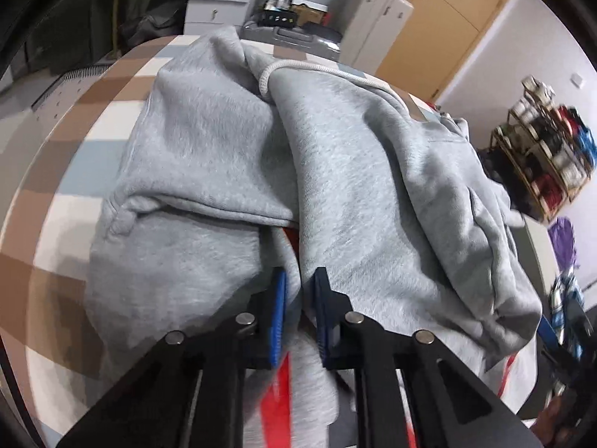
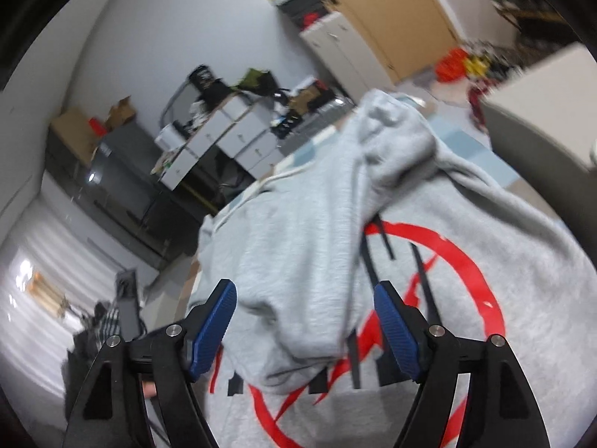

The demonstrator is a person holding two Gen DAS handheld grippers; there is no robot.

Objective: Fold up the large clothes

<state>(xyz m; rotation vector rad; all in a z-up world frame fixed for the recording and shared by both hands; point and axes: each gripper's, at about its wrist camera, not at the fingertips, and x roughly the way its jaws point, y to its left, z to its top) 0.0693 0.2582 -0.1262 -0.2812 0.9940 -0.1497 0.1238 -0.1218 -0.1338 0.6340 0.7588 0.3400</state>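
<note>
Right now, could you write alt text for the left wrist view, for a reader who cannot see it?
The left hand-held gripper pinches a fold of a grey hoodie between its blue pads. The hoodie lies crumpled on a checked surface, its white drawstring showing.

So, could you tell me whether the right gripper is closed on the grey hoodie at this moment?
No, the right gripper stands wide open, its blue pads apart on either side of a bunched fold of the grey hoodie.
</note>
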